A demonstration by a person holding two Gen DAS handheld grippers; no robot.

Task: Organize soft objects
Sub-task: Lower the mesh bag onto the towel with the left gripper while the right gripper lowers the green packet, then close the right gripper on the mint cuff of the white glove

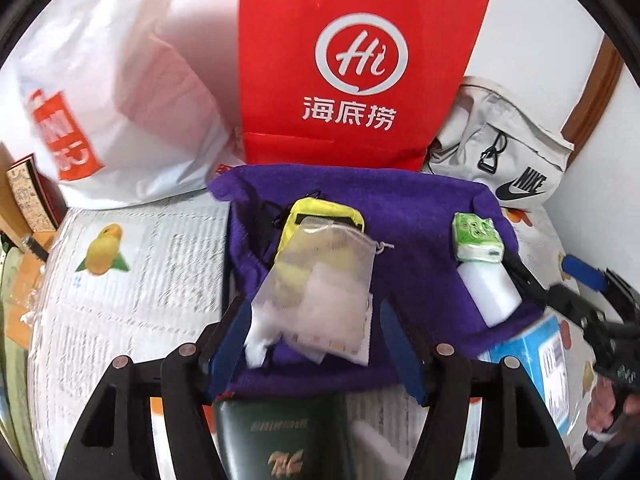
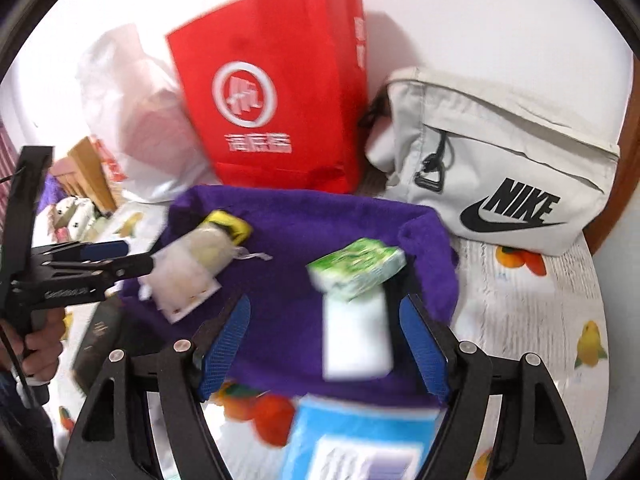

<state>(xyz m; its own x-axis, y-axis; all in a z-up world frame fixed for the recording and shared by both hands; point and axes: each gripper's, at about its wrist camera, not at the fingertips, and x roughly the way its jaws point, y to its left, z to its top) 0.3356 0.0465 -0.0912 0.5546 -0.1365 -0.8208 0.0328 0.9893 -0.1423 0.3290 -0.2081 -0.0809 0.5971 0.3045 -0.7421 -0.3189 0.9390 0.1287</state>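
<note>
On the purple cloth [image 1: 420, 216] spread on the desk, I see the mesh pouch [image 1: 316, 280] left and the tissue pack [image 2: 356, 270] right already laid down, both jaws open and empty, so little seems left.

purple cloth [image 1: 420, 216]: fuzzy, matt | red bag [image 1: 352, 60]: smooth paper | mesh pouch [image 1: 320, 280]: sheer fabric | white bag [image 2: 504, 160]: matt woven cloth
</note>
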